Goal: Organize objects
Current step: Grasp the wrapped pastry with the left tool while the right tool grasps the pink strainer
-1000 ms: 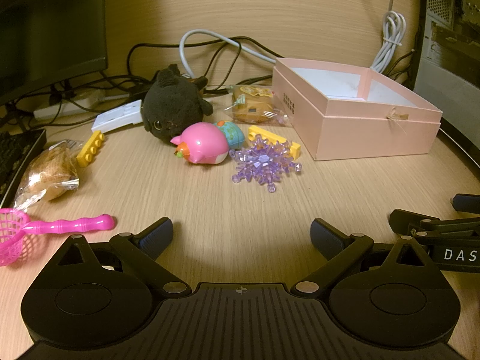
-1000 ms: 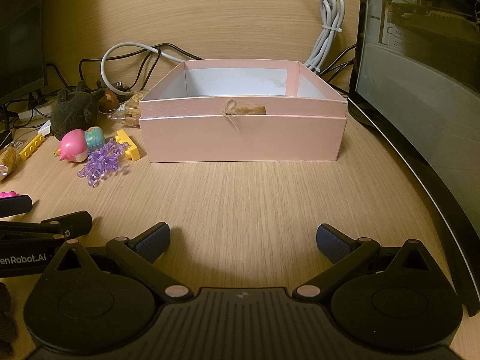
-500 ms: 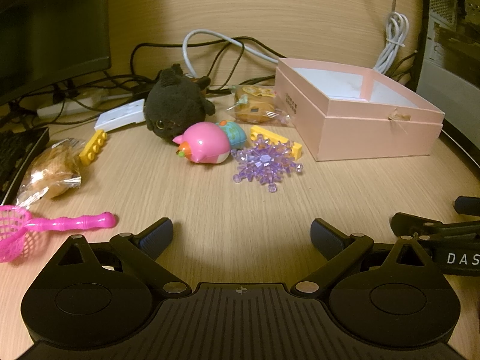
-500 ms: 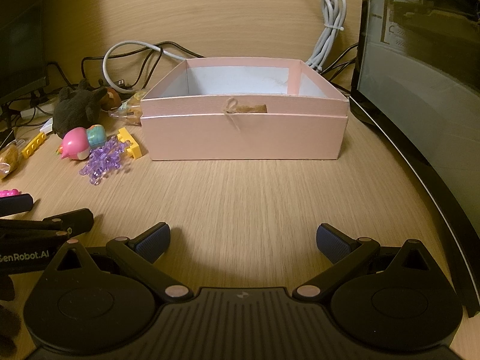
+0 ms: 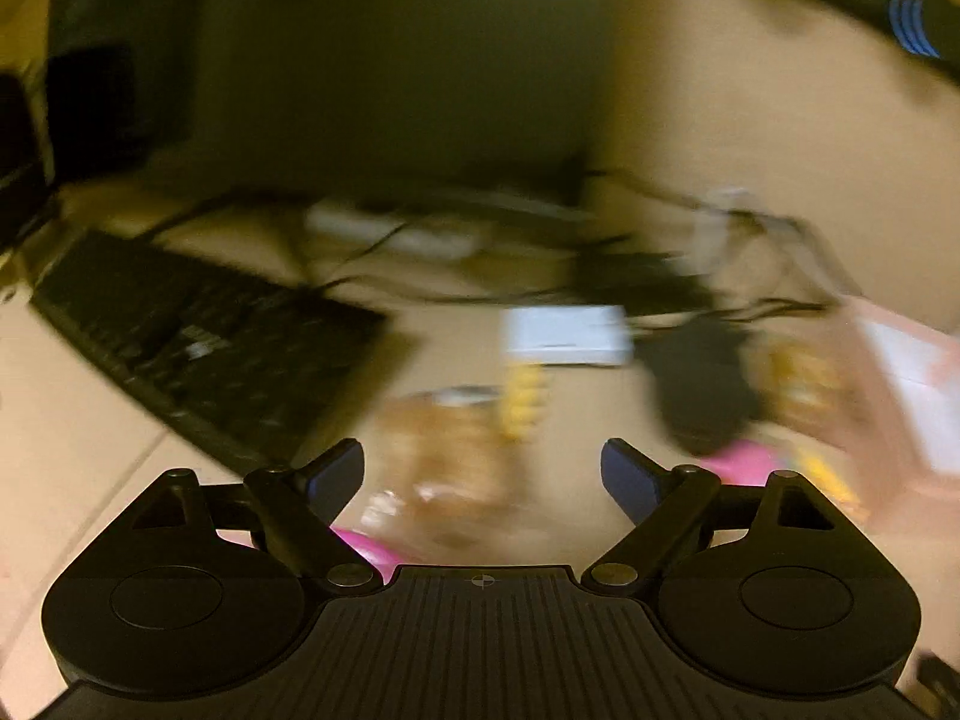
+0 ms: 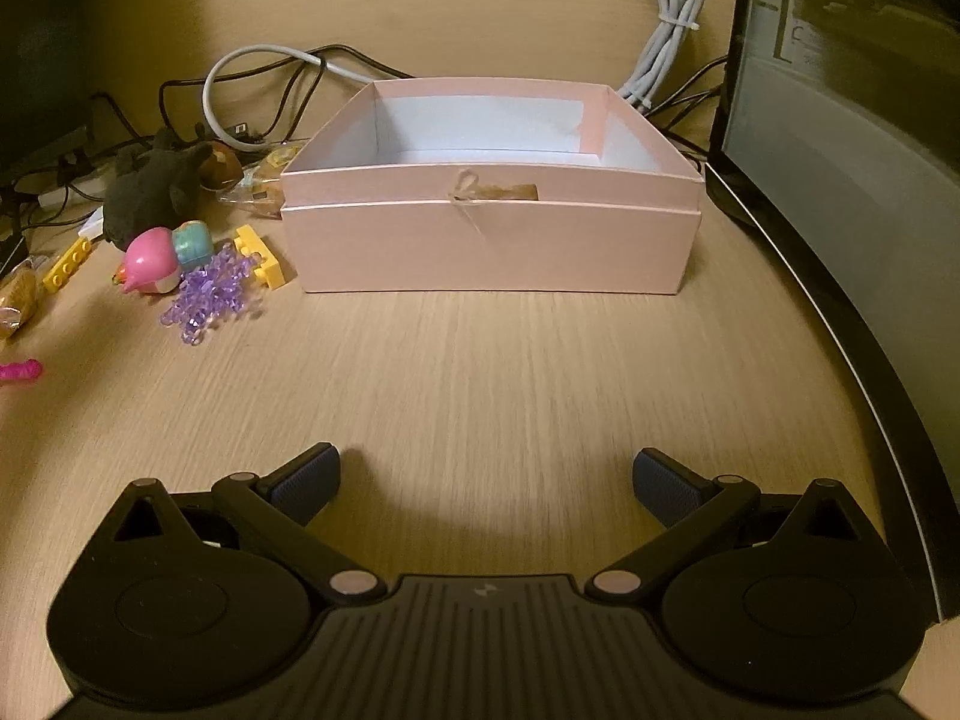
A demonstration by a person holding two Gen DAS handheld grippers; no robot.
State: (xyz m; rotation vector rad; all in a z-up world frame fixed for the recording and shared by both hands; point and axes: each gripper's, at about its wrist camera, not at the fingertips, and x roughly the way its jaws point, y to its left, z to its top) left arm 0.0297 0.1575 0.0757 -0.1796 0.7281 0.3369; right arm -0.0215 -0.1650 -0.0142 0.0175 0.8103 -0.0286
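The left gripper (image 5: 483, 471) hung over the left part of the desk with its jaws wide but closing, nothing between the pads. Just beyond its fingertips lay a wrapped pastry (image 5: 447, 450), with a yellow brick (image 5: 522, 399) past it and a black keyboard (image 5: 198, 336) running toward the desk's left edge. Everything in that view was smeared; a white block (image 5: 567, 333), a dark plush shape (image 5: 702, 384) and a pink blur (image 5: 741, 462) to the right could only be roughly made out.

The right gripper (image 6: 486, 483) stood with its jaws spread wide and empty above bare wood (image 6: 480, 372). The pink box (image 6: 492, 240) sat straight ahead of it toward the desk's back edge, open-topped and white inside, a twine bow with a brown tag on its front wall. No writing on the tag could be read.

Only the right wrist view gave the toys sharply: beside the box's left wall a second yellow brick (image 6: 261, 249), a purple crystal snowflake (image 6: 210, 294), a pink bird toy (image 6: 150, 261), a teal figure (image 6: 193, 243) and the dark plush (image 6: 153, 189), with a magenta handle tip (image 6: 21, 371) at the left edge. A bundled grey cable (image 6: 669, 30) hung behind the box, and a dark computer case (image 6: 840, 180) filled the desk's right side.
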